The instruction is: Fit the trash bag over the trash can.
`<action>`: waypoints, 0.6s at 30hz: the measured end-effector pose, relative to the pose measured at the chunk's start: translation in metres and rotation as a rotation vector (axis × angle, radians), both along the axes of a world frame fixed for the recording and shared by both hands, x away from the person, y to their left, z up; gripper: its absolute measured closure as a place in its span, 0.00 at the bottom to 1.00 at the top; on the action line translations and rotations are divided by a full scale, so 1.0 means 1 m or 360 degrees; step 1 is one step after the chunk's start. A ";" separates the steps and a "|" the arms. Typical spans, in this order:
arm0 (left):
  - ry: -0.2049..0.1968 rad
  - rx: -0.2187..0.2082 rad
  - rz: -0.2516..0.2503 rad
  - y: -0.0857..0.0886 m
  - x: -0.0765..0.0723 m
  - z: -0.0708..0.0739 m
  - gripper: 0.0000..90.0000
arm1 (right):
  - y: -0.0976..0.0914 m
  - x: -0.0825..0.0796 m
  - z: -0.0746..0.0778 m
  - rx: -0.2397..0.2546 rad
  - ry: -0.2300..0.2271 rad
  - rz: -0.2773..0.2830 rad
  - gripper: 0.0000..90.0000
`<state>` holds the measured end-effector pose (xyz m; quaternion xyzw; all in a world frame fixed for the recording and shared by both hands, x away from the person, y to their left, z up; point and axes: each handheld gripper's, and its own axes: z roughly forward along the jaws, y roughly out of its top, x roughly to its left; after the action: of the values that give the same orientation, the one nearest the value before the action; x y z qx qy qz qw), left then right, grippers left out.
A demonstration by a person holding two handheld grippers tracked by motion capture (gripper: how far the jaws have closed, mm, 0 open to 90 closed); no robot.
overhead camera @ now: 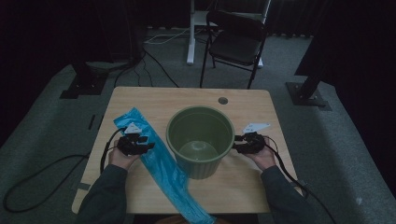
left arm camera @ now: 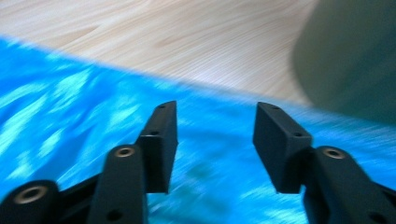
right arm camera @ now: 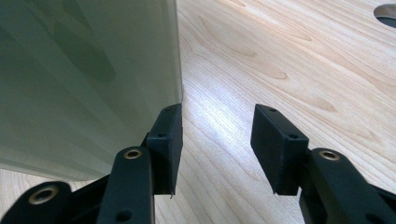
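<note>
- Green bin (overhead camera: 201, 140) stands upright near table centre, mouth up, nothing visible inside but its pale floor.
- Blue plastic bag (overhead camera: 161, 163) lies flat, long strip running from abt 10 o'clock of the bin down to 7 o'clock, its near end hanging past the table's front edge.
- Bag's right edge passes just beside the bin's base at 8 o'clock; touching or not, can't tell.
- Left gripper (overhead camera: 148, 145) sits at 9 o'clock of the bin, tips pointing toward 3 o'clock, over the bag's upper half.
- In the left gripper view, left gripper (left arm camera: 216, 140) has jaws spread wide, nothing pinched; blue bag (left arm camera: 84, 107) fills the space under and between them, blurred. Pads not pressing on it.
- Same view: bin (left arm camera: 350, 56) wall at 2 o'clock, bare wooden table (left arm camera: 163, 42) at 12.
- Right gripper (overhead camera: 236, 143) at 3 o'clock of the bin, tips pointing toward 9 o'clock, right at the bin's rim.
- In the right gripper view, right gripper (right arm camera: 217, 140) jaws stand apart w/ only table (right arm camera: 280, 70) between them; bin (right arm camera: 84, 79) wall is at 10 o'clock, outside the left-hand jaw, tip right against or just shy of it.
- Cable hole (overhead camera: 222, 100) at 1 o'clock of the bin, near the table's far edge.
- Black folding chair (overhead camera: 236, 42) on the floor beyond the table, 12 o'clock.
</note>
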<state>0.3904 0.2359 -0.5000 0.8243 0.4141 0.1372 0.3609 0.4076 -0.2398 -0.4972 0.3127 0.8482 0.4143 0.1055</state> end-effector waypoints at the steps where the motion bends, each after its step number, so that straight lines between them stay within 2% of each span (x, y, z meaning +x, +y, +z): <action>1: 0.0005 -0.0006 0.0028 0.003 0.000 -0.001 0.53 | 0.001 0.000 -0.001 -0.0005 0.0000 0.0000 0.58; 5: 0.0021 -0.0008 0.0108 0.012 0.001 -0.003 0.49 | 0.002 0.000 -0.002 -0.0026 -0.0004 0.0007 0.57; 7: 0.0052 -0.0007 0.0160 0.013 0.002 -0.010 0.46 | 0.002 0.000 -0.003 -0.0042 0.0002 0.0006 0.57; 9: 0.0071 0.0036 0.0155 0.010 0.004 -0.014 0.44 | 0.003 0.001 -0.004 -0.0058 0.0004 0.0005 0.57; 11: 0.0085 0.0046 0.0148 0.008 0.006 -0.019 0.42 | 0.004 0.001 -0.005 -0.0075 0.0010 0.0003 0.57; 17: 0.0055 0.0080 0.0172 0.006 0.011 -0.024 0.39 | 0.005 0.000 -0.006 -0.0085 0.0005 0.0004 0.57; 18: 0.0039 0.0110 0.0178 0.006 0.014 -0.027 0.39 | 0.005 0.000 -0.006 -0.0086 0.0004 0.0004 0.57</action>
<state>0.4047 0.2417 -0.5266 0.8134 0.4590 0.1614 0.3188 0.4077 -0.2353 -0.5033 0.3092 0.8596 0.3909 0.1123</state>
